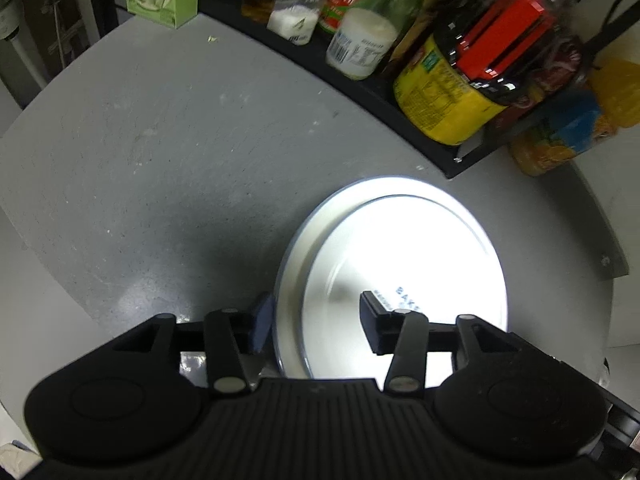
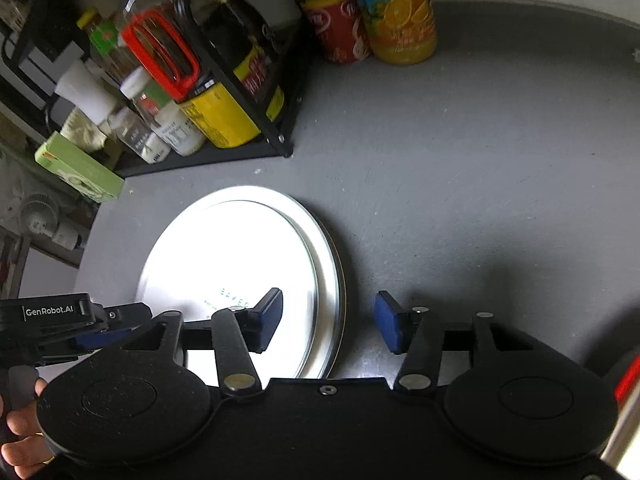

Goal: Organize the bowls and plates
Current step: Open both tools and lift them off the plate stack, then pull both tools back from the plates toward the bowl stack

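While the plate [image 1: 404, 248] lay upside down on the grey table [image 1: 160, 140], near a black rack [image 1: 400, 108] of bottles, the left claw [image 1: 316, 326] stood wide open astride its rim, gripping nothing. Right claw [image 2: 328, 322]: likewise wide open and empty, straddling the opposite rim.

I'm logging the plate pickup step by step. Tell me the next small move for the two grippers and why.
Probably close both grippers on the rim. The white plate lies upside down on the grey counter. The left gripper and the right gripper are both open, each straddling an opposite edge with one finger over the plate and one outside it. Neither seems to be clamped yet.
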`<state>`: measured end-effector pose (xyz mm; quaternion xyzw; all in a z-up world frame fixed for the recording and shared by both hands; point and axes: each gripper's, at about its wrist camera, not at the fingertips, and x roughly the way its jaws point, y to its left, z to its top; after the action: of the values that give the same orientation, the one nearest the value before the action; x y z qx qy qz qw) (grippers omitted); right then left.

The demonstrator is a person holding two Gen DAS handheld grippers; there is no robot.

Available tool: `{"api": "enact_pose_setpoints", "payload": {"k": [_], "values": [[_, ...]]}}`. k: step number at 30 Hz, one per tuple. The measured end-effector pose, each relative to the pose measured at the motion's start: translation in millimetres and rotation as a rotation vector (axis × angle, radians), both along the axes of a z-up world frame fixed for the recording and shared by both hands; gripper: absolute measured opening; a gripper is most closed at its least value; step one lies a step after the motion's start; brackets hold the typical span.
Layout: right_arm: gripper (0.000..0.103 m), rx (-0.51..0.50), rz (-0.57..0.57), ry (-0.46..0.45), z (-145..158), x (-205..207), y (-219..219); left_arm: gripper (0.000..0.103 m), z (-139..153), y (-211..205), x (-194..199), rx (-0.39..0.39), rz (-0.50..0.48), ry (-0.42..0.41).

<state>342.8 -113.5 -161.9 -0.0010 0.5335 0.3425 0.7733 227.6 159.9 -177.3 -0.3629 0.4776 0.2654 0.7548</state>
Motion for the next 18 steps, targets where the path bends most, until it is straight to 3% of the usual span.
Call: {"api": "enact_pose_setpoints", "payload": {"k": [1,6,8,11,14,18], "values": [[0.056,0.005,-0.004,-0.009,4.0,-2.0,-2.4,0.049,3.5,-2.1,-0.9,0.002,-0.004,-0.01],[0.086,0.035,-0.04,-0.084,28.7,-17.8,-17.4,0.055,26.1,-15.6,-7.2,0.048,-0.045,-0.077],[0.088,0.05,-0.053,-0.112,38.2,-24.7,-23.2,0.058,36.6,-22.6,-11.3,0.073,-0.067,-0.107],[0.1,0.063,-0.071,-0.157,53.1,-39.0,-30.4,0.064,50.6,-35.9,-18.8,0.124,-0.106,-0.145],[0.103,0.082,-0.096,-0.196,65.9,-51.9,-38.7,0.069,62.2,-49.8,-23.6,0.148,-0.138,-0.175],[0.103,0.096,-0.125,-0.18,74.4,-61.6,-50.0,0.074,69.9,-59.6,-28.6,0.123,-0.17,-0.198]]}}
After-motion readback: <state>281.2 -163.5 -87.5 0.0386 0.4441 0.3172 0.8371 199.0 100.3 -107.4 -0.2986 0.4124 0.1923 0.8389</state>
